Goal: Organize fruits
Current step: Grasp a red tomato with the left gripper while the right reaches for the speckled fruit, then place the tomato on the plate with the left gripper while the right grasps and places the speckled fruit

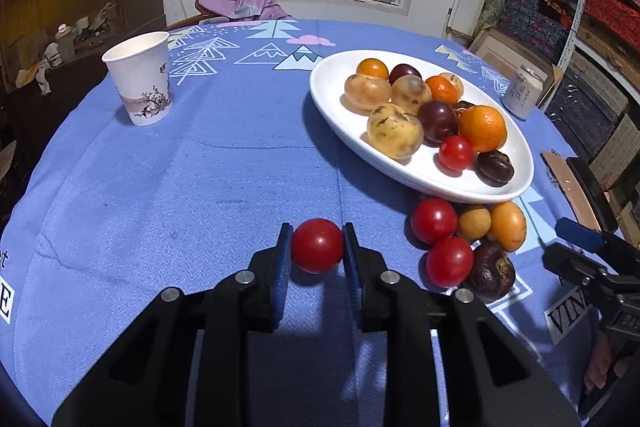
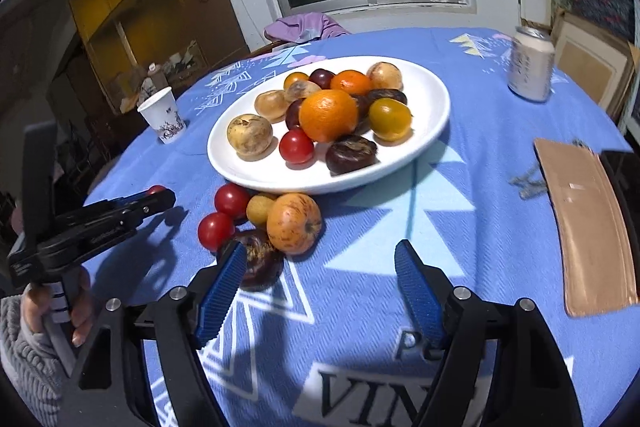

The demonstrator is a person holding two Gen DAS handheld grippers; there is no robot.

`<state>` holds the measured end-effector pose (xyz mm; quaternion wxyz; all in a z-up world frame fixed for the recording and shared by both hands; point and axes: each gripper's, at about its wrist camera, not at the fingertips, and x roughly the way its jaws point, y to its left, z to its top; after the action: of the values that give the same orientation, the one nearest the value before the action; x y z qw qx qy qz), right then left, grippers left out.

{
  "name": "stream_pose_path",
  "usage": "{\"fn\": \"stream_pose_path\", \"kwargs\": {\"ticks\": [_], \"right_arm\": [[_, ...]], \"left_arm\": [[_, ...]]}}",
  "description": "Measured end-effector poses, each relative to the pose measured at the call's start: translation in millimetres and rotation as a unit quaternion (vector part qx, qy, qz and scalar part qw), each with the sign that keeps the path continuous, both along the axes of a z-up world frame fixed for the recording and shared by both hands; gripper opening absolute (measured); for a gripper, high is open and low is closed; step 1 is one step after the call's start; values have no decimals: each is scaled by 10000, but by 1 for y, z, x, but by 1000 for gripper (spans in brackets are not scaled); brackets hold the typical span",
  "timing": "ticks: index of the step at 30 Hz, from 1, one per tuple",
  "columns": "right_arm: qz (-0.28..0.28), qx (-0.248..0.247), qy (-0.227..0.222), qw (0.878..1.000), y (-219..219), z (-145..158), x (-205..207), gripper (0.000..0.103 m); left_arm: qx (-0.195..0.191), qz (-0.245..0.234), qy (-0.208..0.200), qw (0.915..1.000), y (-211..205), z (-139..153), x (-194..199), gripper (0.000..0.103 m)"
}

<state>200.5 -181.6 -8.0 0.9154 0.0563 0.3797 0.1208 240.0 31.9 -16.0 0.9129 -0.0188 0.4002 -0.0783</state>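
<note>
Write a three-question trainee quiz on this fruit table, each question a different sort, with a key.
1. True or false: the left gripper is shut on a red tomato.
2. Multiple choice: where does the can stand? A. on the plate B. on the cloth beyond the plate C. inside the paper cup
3. Fill in: the right gripper is ____, with nothing between its pads.

Key:
1. true
2. B; the can stands apart from the plate and the paper cup.
3. open
</note>
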Motion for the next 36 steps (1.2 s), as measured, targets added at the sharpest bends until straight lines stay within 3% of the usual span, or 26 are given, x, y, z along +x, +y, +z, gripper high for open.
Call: {"fn": "stream_pose_path", "kwargs": {"ticks": [3,7,16,22,36], "right_arm": [[54,-126,71,9999,12,-2,11,73],[92,-295,177,9994,21,-7,20,51],[88,-336,219,9992,24,-9,31,49],[191,-132,310,9993,23,-11,32,36],[32,169,22,9999,1,1,-2,36]], "left_arm": [[-1,-2,-27,10000,-1,1,-1,24],[-28,7,-5,10000,-1,0,0,24],[-19,-42,25,10000,-4,-2,0,24],[19,-119,20,9999,-9,-2,-1,24],[-79,-180,-119,9997,-11,2,-13,24]]}}
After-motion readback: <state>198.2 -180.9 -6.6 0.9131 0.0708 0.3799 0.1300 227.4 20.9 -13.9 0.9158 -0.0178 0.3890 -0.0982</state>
